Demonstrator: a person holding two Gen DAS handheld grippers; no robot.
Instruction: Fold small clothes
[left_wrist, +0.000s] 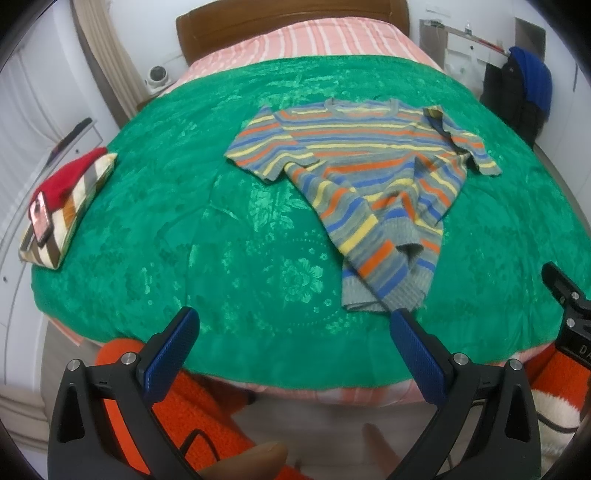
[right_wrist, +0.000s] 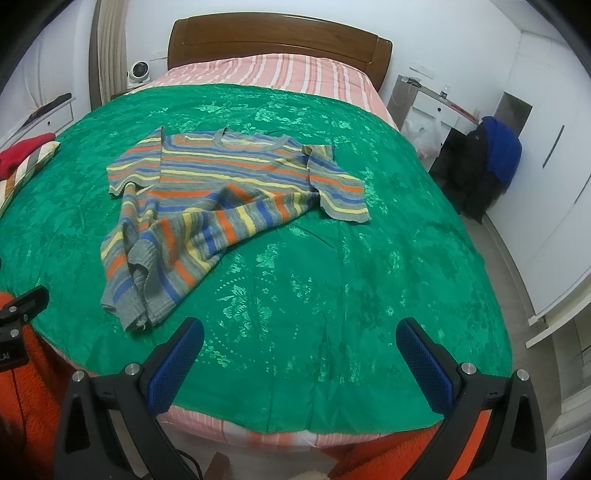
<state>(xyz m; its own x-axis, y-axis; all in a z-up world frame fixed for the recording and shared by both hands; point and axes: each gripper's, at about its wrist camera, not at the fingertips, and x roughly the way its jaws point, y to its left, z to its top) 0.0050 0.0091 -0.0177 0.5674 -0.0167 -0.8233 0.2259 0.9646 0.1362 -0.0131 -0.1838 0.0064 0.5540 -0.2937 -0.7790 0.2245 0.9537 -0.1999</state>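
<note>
A small striped sweater (left_wrist: 369, 166) in grey, blue, orange and yellow lies on the green bedspread (left_wrist: 221, 240), collar toward the headboard, its lower part bunched and twisted toward the near edge. My left gripper (left_wrist: 295, 325) hovers open above the near edge of the bed, its right finger close to the sweater's hem. In the right wrist view the same sweater (right_wrist: 229, 184) lies left of centre. My right gripper (right_wrist: 303, 336) is open over bare bedspread (right_wrist: 369, 258), to the right of the hem. Neither gripper holds anything.
A red garment on a striped cushion (left_wrist: 70, 199), with a phone on it, sits at the bed's left edge. A wooden headboard (right_wrist: 277, 44) is at the far end. Dark and blue coats (right_wrist: 487, 158) hang to the right. Orange fleece clothing (left_wrist: 207, 413) shows below the grippers.
</note>
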